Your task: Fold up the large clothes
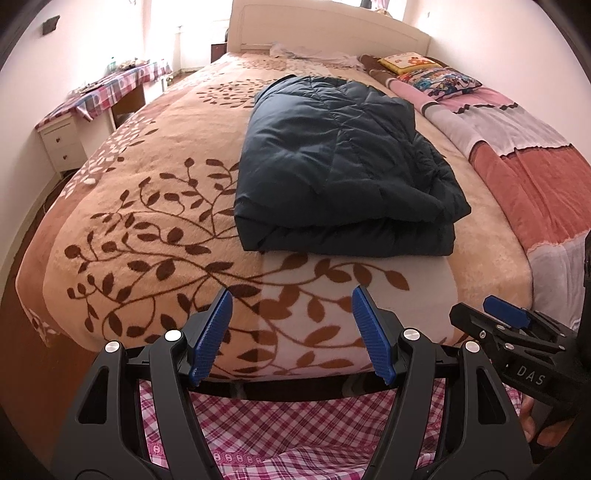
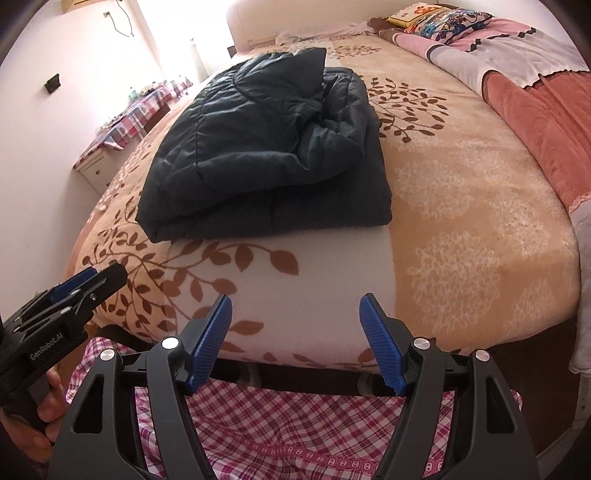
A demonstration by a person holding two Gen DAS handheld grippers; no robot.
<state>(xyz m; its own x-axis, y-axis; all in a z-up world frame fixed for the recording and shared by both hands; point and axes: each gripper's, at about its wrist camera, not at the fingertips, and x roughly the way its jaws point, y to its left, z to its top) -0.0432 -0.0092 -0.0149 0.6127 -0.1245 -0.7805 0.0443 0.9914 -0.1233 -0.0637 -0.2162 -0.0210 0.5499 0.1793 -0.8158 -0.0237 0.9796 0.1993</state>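
I get bright daylight from the window [image 1: 192, 33], blown out to white glare behind the bed [image 1: 166, 192]. Shadows are soft. Fisheye bends both views, with dark corners. Focus looks sharp throughout.

A wide bed [image 1: 147, 192] filled the room ahead of the tongs, spread with a tan blanket [image 1: 177, 122] printed in brown leafy branches. Beyond it, at the far end, stood a cream headboard [image 1: 328, 27] against the pale walls [image 1: 40, 66]. To the right of the tongs lay a pink and rust striped quilt [image 1: 517, 147], with bright patterned pillows [image 1: 439, 79] at its far end. Off to the left, a white cabinet [image 1: 61, 142] with drawers stood by the wall under a pink checked cloth [image 1: 110, 90]. Strong daylight washed in from a window [image 1: 162, 29] at the far left. Dark wooden floor [image 1: 11, 291] showed beside the bed.
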